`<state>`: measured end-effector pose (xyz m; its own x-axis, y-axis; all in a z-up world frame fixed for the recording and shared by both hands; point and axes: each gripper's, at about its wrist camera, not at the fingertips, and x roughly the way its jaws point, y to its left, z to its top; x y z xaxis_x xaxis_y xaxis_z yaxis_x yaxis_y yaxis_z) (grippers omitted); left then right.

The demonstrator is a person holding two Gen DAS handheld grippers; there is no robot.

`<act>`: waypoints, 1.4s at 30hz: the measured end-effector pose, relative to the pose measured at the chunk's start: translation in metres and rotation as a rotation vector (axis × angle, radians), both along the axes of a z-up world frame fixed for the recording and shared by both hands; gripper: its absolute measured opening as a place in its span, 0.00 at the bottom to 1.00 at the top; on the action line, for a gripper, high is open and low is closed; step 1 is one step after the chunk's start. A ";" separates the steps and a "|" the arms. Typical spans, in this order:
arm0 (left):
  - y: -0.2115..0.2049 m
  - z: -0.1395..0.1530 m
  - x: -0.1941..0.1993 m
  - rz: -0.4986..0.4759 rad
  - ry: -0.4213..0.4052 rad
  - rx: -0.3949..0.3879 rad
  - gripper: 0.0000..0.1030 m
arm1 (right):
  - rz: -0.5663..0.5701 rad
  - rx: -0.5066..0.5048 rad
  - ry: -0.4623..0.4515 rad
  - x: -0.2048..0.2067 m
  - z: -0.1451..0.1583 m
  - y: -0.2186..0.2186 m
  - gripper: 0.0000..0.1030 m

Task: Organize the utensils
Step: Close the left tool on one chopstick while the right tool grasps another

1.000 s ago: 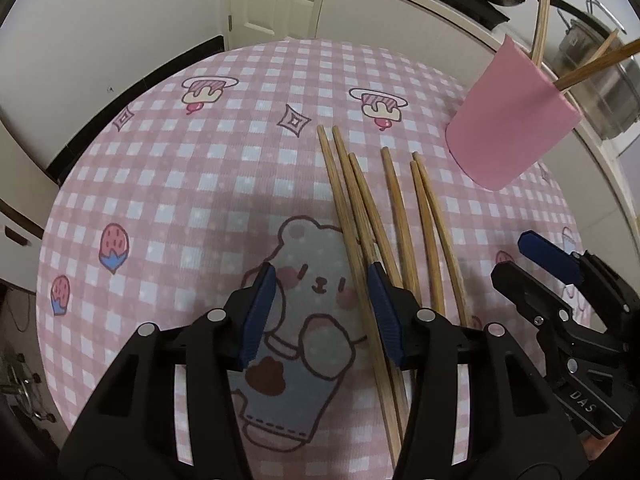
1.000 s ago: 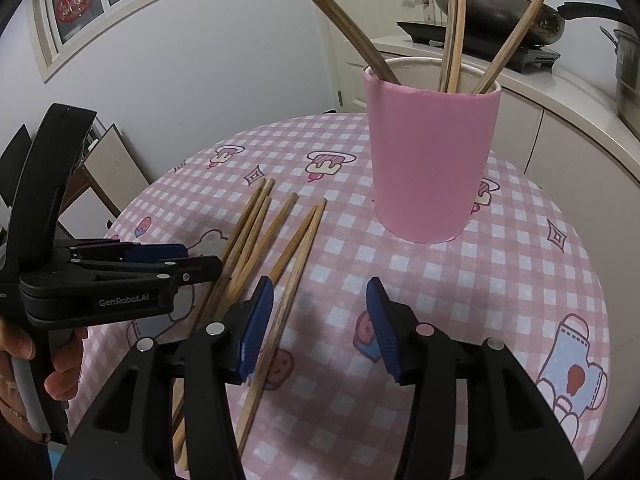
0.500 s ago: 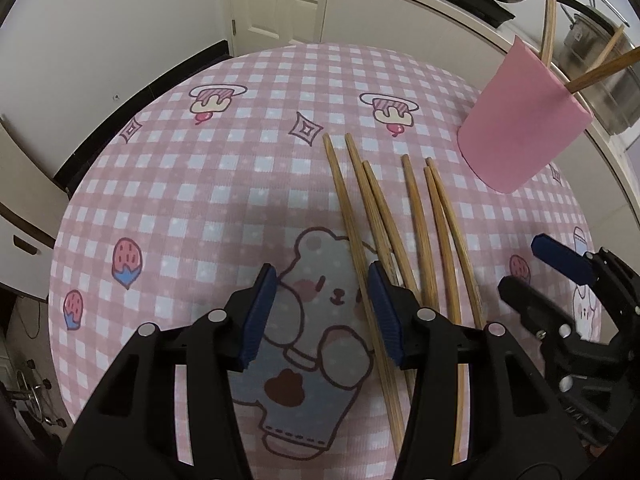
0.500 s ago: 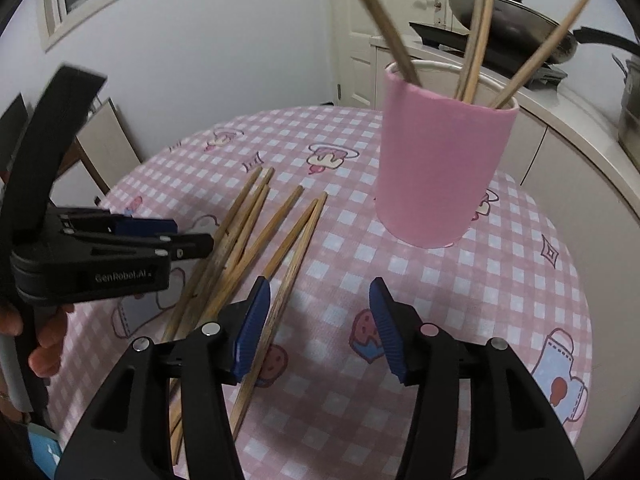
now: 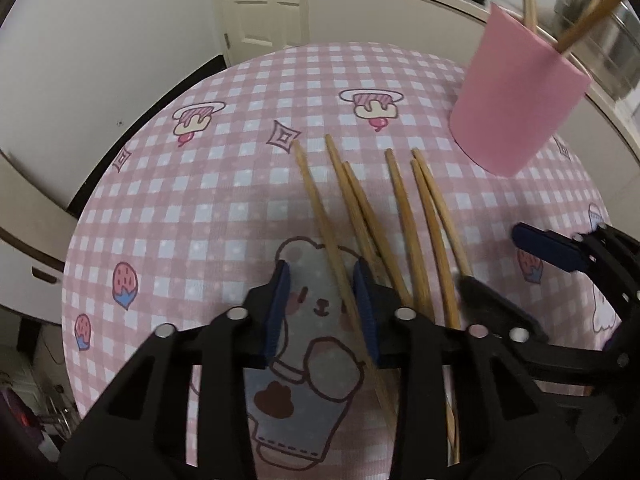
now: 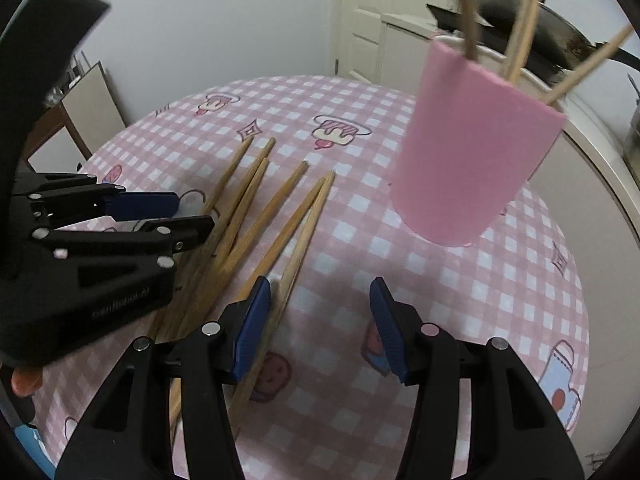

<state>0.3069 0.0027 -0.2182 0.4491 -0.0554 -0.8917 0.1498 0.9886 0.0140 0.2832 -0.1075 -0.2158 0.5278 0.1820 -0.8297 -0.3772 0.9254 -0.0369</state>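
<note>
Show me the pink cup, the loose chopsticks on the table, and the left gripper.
pink cup [image 6: 472, 152]: right wrist view, middle of its side wall.
loose chopsticks [image 5: 404, 208]: left wrist view, mid-shaft of one stick.
left gripper [image 5: 322, 310]: left wrist view, midway between its fingertips.

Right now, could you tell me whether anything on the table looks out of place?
Six loose wooden chopsticks lie fanned and partly overlapping on the pink checked tablecloth, outside the pink cylindrical holder.

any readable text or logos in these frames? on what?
One marking only: raised lettering on the side of the left tool, in the right wrist view. It is too blurred to read.
Tablecloth: cartoon prints only, no words.
Pink cup: no label.
Chopsticks: no marks.
</note>
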 end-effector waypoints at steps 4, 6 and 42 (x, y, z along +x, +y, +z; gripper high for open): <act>0.006 0.001 -0.004 -0.024 0.004 -0.011 0.14 | 0.026 -0.005 -0.004 0.001 0.000 0.006 0.32; 0.013 0.001 -0.007 -0.026 0.014 -0.026 0.13 | 0.050 -0.018 0.000 -0.001 0.001 0.007 0.13; 0.053 0.023 0.011 0.052 -0.015 -0.138 0.06 | -0.002 0.130 0.041 0.025 0.021 -0.016 0.05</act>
